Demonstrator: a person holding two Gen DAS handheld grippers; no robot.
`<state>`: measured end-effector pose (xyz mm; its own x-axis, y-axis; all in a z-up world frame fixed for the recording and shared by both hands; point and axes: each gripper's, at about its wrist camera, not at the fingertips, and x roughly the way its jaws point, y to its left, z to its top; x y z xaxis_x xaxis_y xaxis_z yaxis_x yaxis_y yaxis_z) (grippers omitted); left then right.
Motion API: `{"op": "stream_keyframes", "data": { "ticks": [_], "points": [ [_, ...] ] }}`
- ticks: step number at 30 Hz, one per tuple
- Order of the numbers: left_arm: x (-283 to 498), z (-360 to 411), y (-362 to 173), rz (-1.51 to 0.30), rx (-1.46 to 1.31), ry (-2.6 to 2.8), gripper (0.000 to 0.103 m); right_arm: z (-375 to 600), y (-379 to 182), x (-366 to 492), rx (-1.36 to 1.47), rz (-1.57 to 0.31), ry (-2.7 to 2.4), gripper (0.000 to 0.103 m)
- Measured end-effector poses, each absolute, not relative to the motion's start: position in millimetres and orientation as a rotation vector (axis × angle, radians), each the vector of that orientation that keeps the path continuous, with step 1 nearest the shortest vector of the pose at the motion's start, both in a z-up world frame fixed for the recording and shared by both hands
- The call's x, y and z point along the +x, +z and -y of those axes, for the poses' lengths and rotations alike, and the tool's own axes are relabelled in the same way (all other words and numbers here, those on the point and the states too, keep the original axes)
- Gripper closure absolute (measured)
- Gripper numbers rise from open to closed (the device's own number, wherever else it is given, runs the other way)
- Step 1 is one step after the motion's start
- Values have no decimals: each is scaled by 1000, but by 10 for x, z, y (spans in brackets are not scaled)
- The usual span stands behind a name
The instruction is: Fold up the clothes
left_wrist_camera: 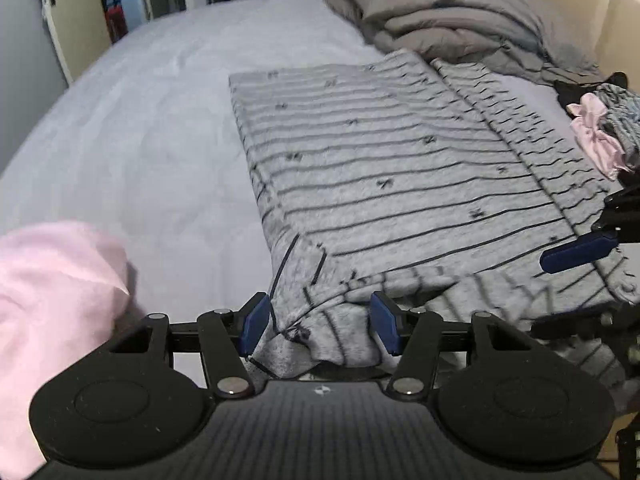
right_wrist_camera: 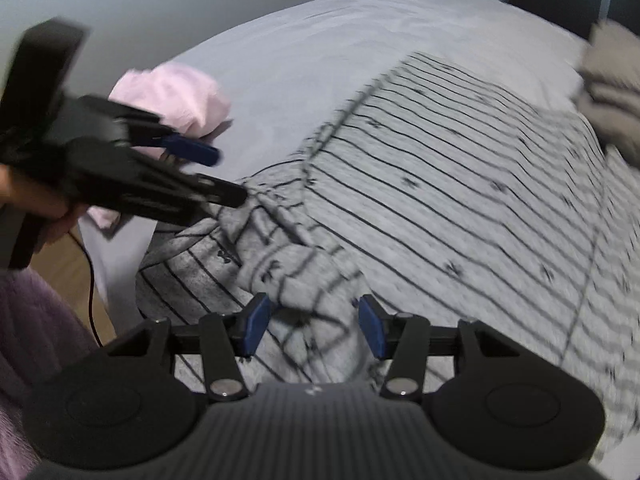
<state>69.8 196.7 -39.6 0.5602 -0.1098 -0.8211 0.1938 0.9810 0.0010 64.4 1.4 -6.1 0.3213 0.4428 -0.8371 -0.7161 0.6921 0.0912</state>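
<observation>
Both grippers — left, right — fingers apart around bunched striped garment on bed

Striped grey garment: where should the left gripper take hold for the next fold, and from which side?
Grip the bunched near corner of the striped grey garment, coming from the bed's near edge. It humps up between the left gripper fingers, while the rest lies flat.
</observation>
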Motion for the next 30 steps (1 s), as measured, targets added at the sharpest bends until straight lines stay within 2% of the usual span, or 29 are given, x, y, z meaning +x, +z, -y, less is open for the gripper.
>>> {"op": "stream_keyframes", "data": {
  "ticks": [4, 5, 6, 7, 11, 13, 21, 22, 24, 25, 27, 29, 30],
  "points": [
    [774, -1962, -542, -968, 97, -200, 50, -193, -224, 642, -435, -952, 793, 53],
    [782, -1957, -562, -969, 100, -207, 59, -197, -261, 649, -445, -959, 797, 61],
    [769, -1977, -534, -961, 93, -205, 71, -187, -289, 657, -447, -967, 800, 82],
    [755, -1996, -506, -953, 86, -202, 76, -161, -305, 667, -440, -977, 802, 86],
    [701, -2073, -392, -921, 58, -192, 98, 84, -153, 777, -323, -984, 768, 90],
    [674, -2112, -336, -905, 43, -187, 103, 261, 4, 860, -245, -971, 735, 90],
    [583, -2193, -162, -850, 16, -179, 101, 1132, 463, 1109, -3, -927, 519, 90],
    [586, -2143, -183, -850, 37, -187, 97, 1206, 459, 1116, 12, -936, 495, 90],
    [593, -2043, -227, -849, 79, -203, 76, 1334, 417, 1137, 33, -964, 440, 90],
    [596, -1993, -249, -849, 100, -211, 72, 1397, 358, 1157, 34, -983, 400, 90],
    [603, -1893, -292, -848, 141, -227, 56, 1517, 214, 1194, 22, -1018, 307, 86],
    [610, -1792, -335, -847, 183, -243, 55, 1675, 90, 1222, 2, -1058, 198, 83],
    [613, -1742, -357, -846, 204, -251, 55, 1741, 38, 1223, 0, -1072, 167, 74]
  ]
}}
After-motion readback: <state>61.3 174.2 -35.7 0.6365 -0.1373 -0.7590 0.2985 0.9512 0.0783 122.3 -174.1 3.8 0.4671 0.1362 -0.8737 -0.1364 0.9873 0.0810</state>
